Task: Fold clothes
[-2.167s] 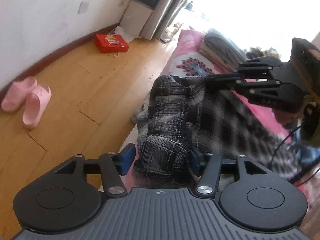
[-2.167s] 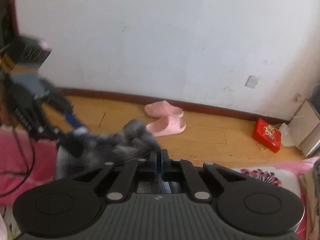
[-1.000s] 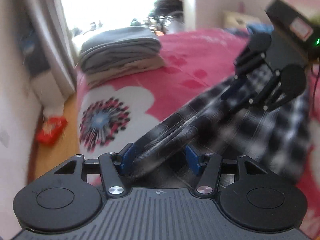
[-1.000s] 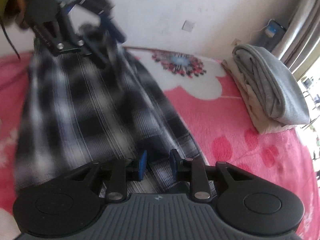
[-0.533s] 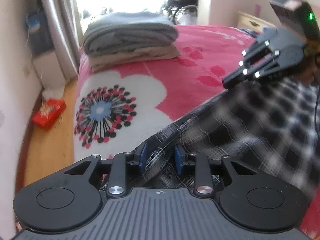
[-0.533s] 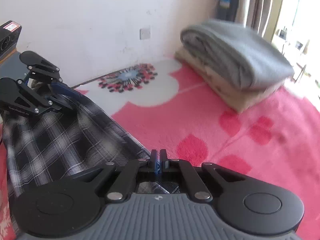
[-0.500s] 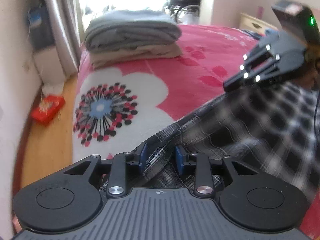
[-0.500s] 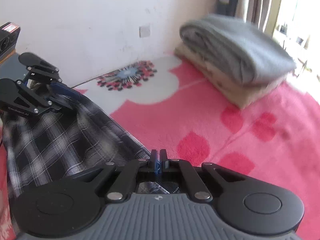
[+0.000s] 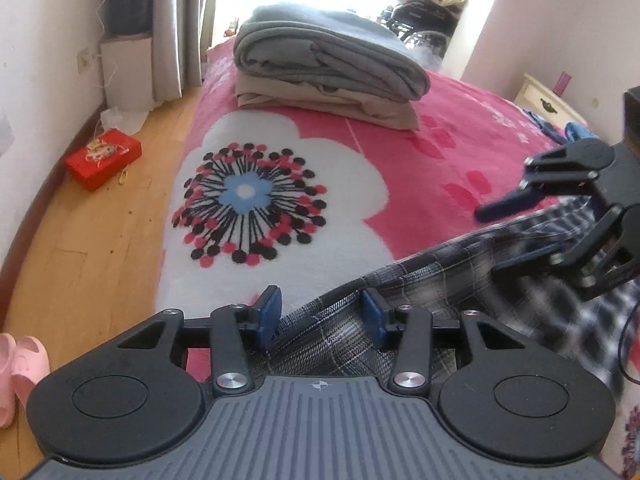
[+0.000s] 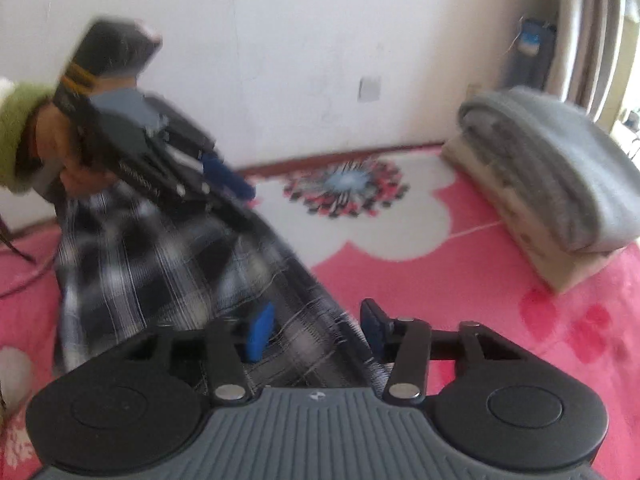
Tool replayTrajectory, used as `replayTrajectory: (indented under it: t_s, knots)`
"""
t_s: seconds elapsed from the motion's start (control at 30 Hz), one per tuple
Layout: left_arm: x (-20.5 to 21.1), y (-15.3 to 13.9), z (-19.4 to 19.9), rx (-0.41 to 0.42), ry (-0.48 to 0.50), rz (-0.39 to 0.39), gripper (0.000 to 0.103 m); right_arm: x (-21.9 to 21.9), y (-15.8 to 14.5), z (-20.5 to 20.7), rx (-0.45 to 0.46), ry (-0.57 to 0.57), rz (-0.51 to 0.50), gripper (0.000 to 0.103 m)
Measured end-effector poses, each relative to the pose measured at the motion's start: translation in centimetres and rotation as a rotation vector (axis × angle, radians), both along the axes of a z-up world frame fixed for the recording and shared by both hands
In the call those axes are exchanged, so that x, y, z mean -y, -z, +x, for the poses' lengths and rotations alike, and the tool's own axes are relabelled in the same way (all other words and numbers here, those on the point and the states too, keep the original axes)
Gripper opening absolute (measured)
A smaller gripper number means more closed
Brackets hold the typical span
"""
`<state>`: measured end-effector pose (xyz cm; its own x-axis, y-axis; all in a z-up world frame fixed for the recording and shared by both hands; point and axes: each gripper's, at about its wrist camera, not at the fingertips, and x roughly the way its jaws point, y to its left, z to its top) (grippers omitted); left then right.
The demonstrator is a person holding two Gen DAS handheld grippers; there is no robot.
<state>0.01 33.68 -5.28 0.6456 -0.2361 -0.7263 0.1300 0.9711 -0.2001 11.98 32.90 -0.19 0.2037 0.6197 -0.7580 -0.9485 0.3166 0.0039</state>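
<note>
A black-and-white plaid garment (image 9: 420,292) lies stretched across the pink flowered blanket (image 9: 420,168) on the bed. My left gripper (image 9: 320,316) is at one end of it. Its jaws are opening, and the cloth lies slack between the blue pads (image 9: 269,314). My right gripper (image 10: 316,326) is at the other end of the plaid garment (image 10: 168,264); its jaws are opening too, with the cloth's edge running between the pads. Each view shows the other gripper over the cloth: the right gripper (image 9: 492,240) and the blurred left gripper (image 10: 244,204).
A stack of folded grey and beige clothes (image 9: 328,68) sits at the bed's far end, by the curtain. A red box (image 9: 104,158) and pink slippers (image 9: 16,364) lie on the wooden floor left of the bed. A cream bedside cabinet (image 9: 548,104) stands at the far right.
Both grippers' jaws have widened. The right one was shut on the cloth's edge half a second ago and now stands apart. Both hands have shifted along the bed, and the garment lies flatter.
</note>
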Motion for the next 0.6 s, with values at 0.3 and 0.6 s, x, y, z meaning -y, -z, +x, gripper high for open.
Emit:
replayTrajectory:
  t_s: [0.3,0.6]
  knots:
    - [0.9,-2.5,-1.3,0.127,-0.057,0.055,0.044,-0.7,2.2,2.6,-0.092,0.131,0.014,0.000]
    - [7.6,-0.4,-0.3,0.071,0.112,0.013,0.043,1.4,1.5,5.1,-0.233,0.311,0.122,0.007]
